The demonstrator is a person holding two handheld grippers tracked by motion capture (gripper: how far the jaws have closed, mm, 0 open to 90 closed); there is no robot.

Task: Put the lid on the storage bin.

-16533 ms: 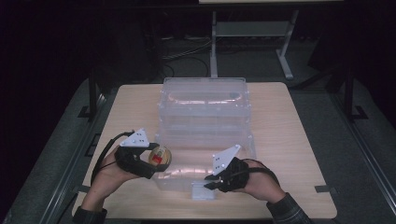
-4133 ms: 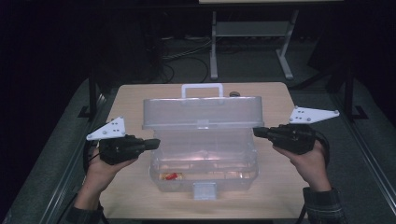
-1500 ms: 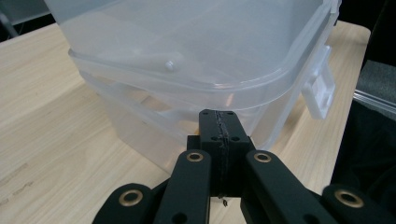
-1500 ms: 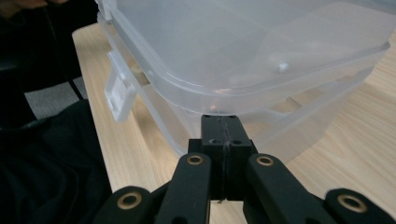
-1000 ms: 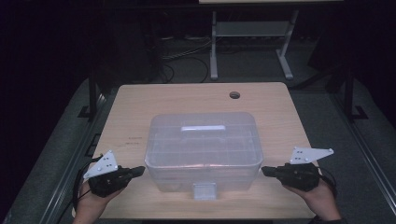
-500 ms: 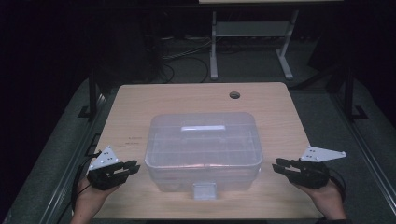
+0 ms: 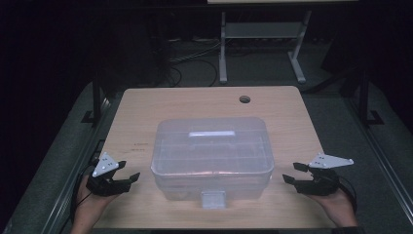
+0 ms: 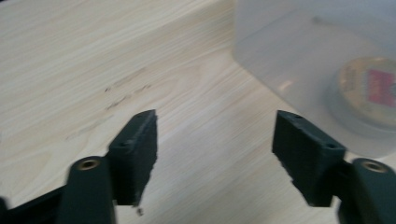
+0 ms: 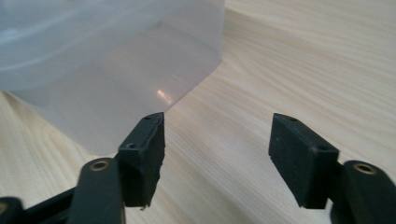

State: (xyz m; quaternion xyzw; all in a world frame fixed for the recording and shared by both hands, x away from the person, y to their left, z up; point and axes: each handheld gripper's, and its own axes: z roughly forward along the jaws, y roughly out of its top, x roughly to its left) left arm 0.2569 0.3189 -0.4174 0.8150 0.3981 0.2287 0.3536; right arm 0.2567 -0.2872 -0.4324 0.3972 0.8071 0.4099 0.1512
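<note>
I see my left hand-held gripper point(image 7: 130, 177) and right hand-held gripper point(image 7: 291, 174) flanking the closed clear plastic box point(image 7: 212, 151) on the pale wooden surface point(image 7: 146, 112), jaws just opened wide, holding nothing.

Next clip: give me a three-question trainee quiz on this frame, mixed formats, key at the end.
1. True or false: the lid of the clear plastic box is shut.
2. The left gripper holds: A) the box latch, B) a roll of tape, C) nothing.
3. Fill in: the right gripper is beside the box, with its jaws ____.

Key: 1 true. 2 C; its jaws have just been opening, with only the table between them. 3 open; they too have just been opening, with nothing between them.
</note>
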